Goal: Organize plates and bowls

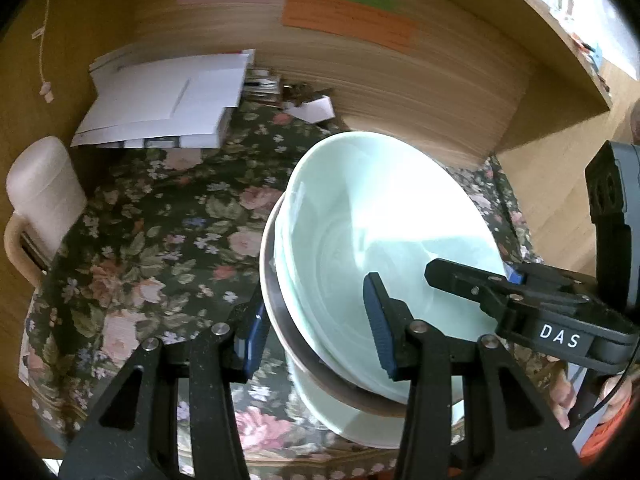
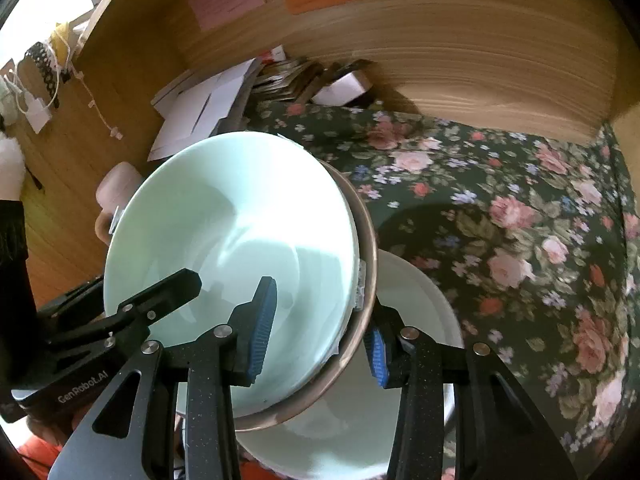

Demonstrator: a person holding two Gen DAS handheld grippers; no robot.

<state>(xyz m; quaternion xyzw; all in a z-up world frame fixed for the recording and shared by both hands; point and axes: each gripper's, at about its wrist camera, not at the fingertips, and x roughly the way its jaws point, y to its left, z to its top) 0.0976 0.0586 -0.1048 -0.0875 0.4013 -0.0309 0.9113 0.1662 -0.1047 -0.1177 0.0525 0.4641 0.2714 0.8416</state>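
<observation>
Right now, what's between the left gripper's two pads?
The near rims of the stacked pale green bowl and brown-rimmed bowl under it, clamped by the left gripper; left wrist view.

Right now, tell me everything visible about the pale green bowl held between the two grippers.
The pale green bowl is glossy and looks like glazed ceramic, wide and shallow, with faint rings inside and strong glare. It sits nested in a darker, brown-rimmed bowl, and both are tilted above the floral cloth. The left gripper clamps the nested rims from one side, the right gripper from the other, each with one blue pad inside the green bowl. Another pale bowl lies underneath. It looks empty and unchipped.
</observation>
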